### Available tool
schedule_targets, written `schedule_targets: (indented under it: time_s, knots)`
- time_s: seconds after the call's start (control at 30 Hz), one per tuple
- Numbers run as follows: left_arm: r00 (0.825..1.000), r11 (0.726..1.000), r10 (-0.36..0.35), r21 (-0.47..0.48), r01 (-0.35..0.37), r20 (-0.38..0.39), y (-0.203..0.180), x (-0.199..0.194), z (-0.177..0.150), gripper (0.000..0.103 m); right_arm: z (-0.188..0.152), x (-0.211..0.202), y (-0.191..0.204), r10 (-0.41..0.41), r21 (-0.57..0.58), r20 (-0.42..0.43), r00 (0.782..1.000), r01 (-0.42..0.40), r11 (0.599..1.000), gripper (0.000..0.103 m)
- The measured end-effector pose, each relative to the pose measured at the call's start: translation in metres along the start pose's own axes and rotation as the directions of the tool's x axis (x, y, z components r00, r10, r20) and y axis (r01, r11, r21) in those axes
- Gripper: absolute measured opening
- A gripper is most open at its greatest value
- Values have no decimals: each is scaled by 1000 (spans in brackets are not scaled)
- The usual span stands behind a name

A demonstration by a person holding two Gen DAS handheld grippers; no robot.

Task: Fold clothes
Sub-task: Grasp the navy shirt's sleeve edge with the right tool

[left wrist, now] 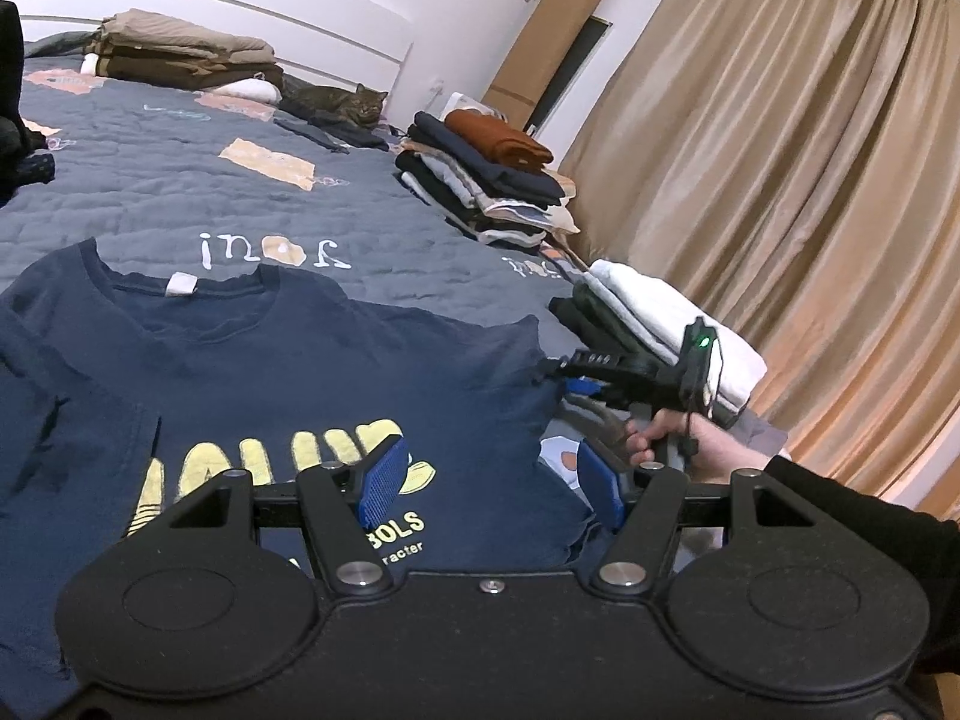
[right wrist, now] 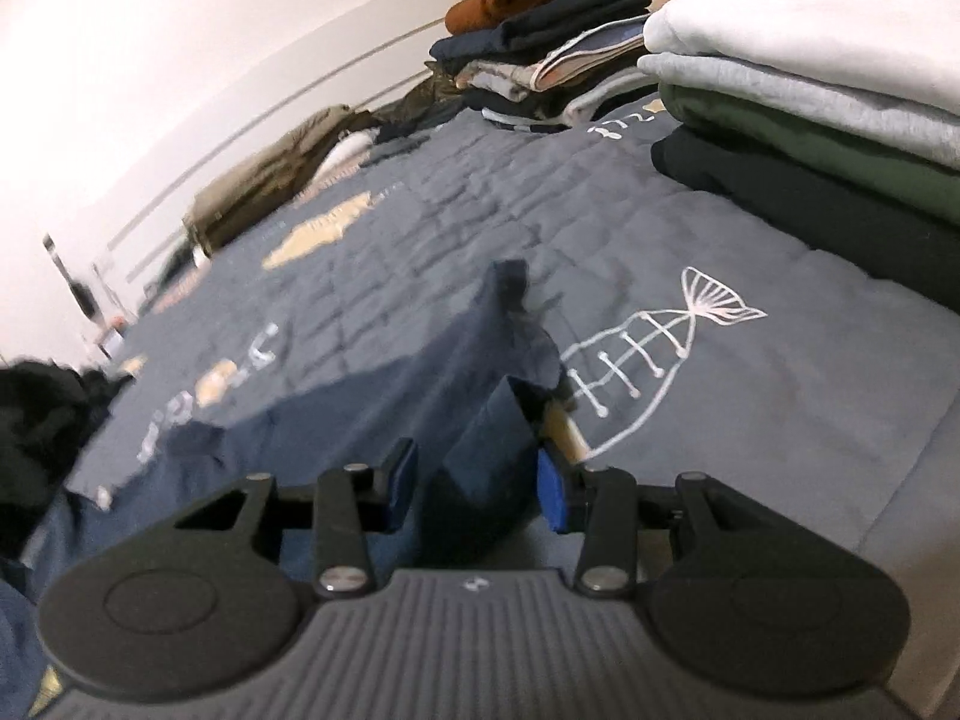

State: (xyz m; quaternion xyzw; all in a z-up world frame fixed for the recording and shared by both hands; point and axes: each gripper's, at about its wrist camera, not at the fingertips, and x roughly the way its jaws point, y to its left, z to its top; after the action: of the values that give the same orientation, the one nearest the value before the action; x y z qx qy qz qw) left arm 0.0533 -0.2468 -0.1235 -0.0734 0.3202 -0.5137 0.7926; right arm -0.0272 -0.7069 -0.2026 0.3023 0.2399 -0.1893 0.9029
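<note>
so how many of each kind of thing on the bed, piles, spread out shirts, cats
folded clothes piles: 3 (tan pile, mixed pile, white-topped pile)
spread navy t-shirt: 1
cat: 1
total: 5

Left wrist camera is looking down the bed [left wrist: 150, 180] from low over the shirt [left wrist: 336, 372]; right wrist camera is skimming closer, tilted. Both are catching the folded piles [left wrist: 492, 180] [right wrist: 540, 54].

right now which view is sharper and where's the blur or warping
Left wrist view: sharp, T-shirt print readable, fisheye bends the curtain and headboard. Right wrist view: motion-blurred and tilted, wall overexposed, fish drawing fairly clear.
</note>
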Motion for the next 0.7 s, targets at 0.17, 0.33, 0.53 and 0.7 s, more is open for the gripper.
schedule_targets:
  time_s: [0.17, 0.33, 0.53, 0.7]
  knots:
    - [1000, 1000, 7, 0, -7, 1, 1, 0, 0, 62, 12, -13, 11, 49, 47, -27, 998, -47, 998, 17]
    - [1000, 1000, 10, 2, -10, -4, 1, 0, 0, 62, 18, -26, 24, 133, 63, -8, 991, -132, 989, 13]
    - [1000, 1000, 10, 4, -10, -4, 1, 0, 0, 62, 19, -31, 19, 86, 11, -18, 996, -86, 996, 15]
    - [1000, 1000, 12, 1, -12, -7, 3, 3, 1, 62, 22, -46, 3, 31, -49, -9, 999, -31, 998, 25]
